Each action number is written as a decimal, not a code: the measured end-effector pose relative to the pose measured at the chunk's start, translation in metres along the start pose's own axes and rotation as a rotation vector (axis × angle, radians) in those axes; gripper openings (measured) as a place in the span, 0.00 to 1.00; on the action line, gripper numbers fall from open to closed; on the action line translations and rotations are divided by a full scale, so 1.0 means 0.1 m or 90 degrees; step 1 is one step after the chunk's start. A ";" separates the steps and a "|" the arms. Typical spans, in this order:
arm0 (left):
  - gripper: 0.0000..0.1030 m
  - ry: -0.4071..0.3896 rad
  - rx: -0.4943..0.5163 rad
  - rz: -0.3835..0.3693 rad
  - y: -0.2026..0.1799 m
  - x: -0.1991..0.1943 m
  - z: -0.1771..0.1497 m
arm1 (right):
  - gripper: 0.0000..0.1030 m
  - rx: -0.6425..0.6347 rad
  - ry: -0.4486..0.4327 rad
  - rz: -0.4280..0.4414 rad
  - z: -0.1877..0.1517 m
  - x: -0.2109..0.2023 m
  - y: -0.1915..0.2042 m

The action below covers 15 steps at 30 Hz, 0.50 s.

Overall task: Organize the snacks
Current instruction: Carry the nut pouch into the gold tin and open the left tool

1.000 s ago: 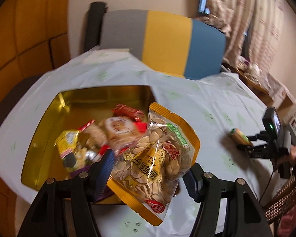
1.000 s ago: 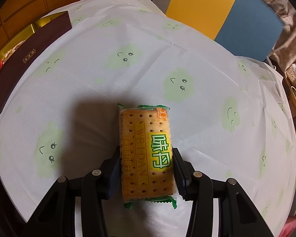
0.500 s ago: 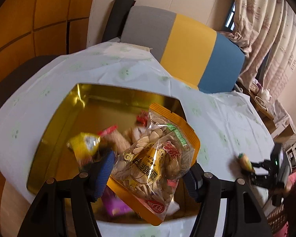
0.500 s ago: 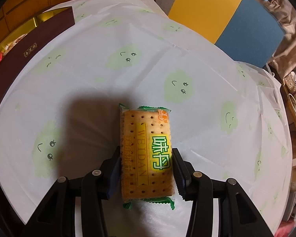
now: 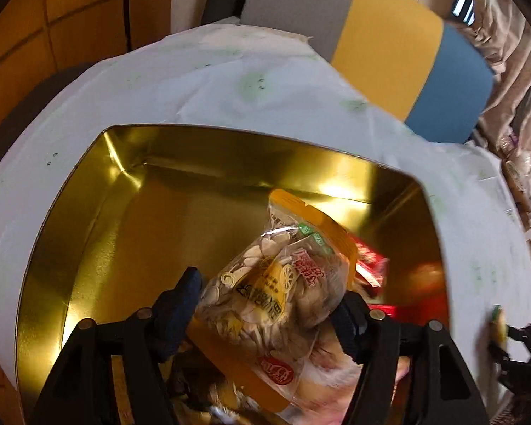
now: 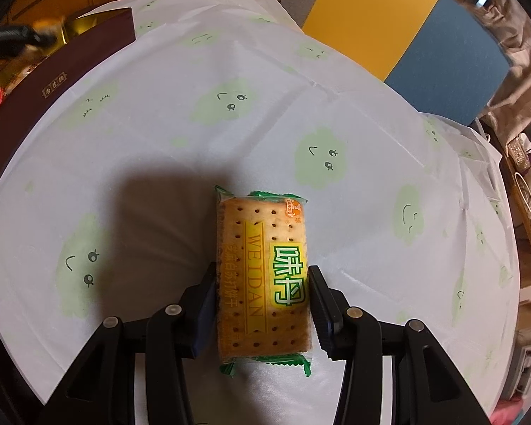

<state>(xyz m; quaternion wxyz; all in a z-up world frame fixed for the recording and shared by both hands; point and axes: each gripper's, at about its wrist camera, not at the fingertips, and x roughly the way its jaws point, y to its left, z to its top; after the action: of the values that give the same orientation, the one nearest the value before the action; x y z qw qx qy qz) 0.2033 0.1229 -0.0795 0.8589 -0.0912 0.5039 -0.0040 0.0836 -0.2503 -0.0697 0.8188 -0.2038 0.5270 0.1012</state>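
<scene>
- Left wrist view, nearest: the left gripper points steeply down over the gold tin. Its jaws are opening; the seed packet sits between them, its left edge at the blue left pad and its right side against the dark right pad. Whether the pads press on it cannot be told through the blur.
- The seed packet is clear-fronted with an orange border and a red round mark at its lower end; it hangs tilted, its top edge toward the tin's far wall.
- Beneath and to the right of the packet, inside the tin: blurred snack wrappers, red among them, too smeared to name.
- The left and far parts of the tin's floor are bare gold metal.
- The tin stands on the desk, which carries a white cloth with pale green cloud faces.
- Far right of this view: the right gripper, small and blurred.
- Beyond the desk: a chair back in grey, yellow and blue bands; a curtain at far right.
- Right wrist view, nearest: the right gripper has its jaws pinching the cracker packet by its long sides, the packet lengthwise between them over the cloth.
- The packet is green-edged with yellow-green characters.
- Far left: the tin's dark brown outer wall.
</scene>
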 end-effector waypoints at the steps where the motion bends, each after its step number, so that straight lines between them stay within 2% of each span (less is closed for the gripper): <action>1: 0.68 -0.004 -0.002 -0.004 0.00 -0.01 0.00 | 0.46 0.000 0.000 0.000 0.00 0.00 0.00; 3: 0.69 -0.018 0.005 -0.011 -0.02 -0.07 -0.02 | 0.46 0.001 0.000 0.002 0.01 -0.01 -0.01; 7: 0.70 -0.038 0.012 0.008 -0.06 -0.19 -0.03 | 0.46 0.001 0.001 0.004 0.01 -0.01 -0.02; 9: 0.73 -0.047 0.019 0.017 -0.12 -0.27 -0.07 | 0.46 0.004 0.002 0.003 0.01 -0.02 -0.02; 12: 0.75 -0.051 0.036 0.046 -0.18 -0.35 -0.08 | 0.46 0.003 0.001 0.000 0.02 -0.02 -0.02; 15: 0.75 -0.076 0.045 0.056 -0.23 -0.51 -0.15 | 0.46 0.004 0.001 0.000 0.02 -0.02 -0.02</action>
<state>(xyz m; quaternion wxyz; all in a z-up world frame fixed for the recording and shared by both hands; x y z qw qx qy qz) 0.1675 0.1028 -0.0390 0.8896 -0.0389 0.4545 0.0215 0.0849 -0.2510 -0.0666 0.8189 -0.2016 0.5281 0.0995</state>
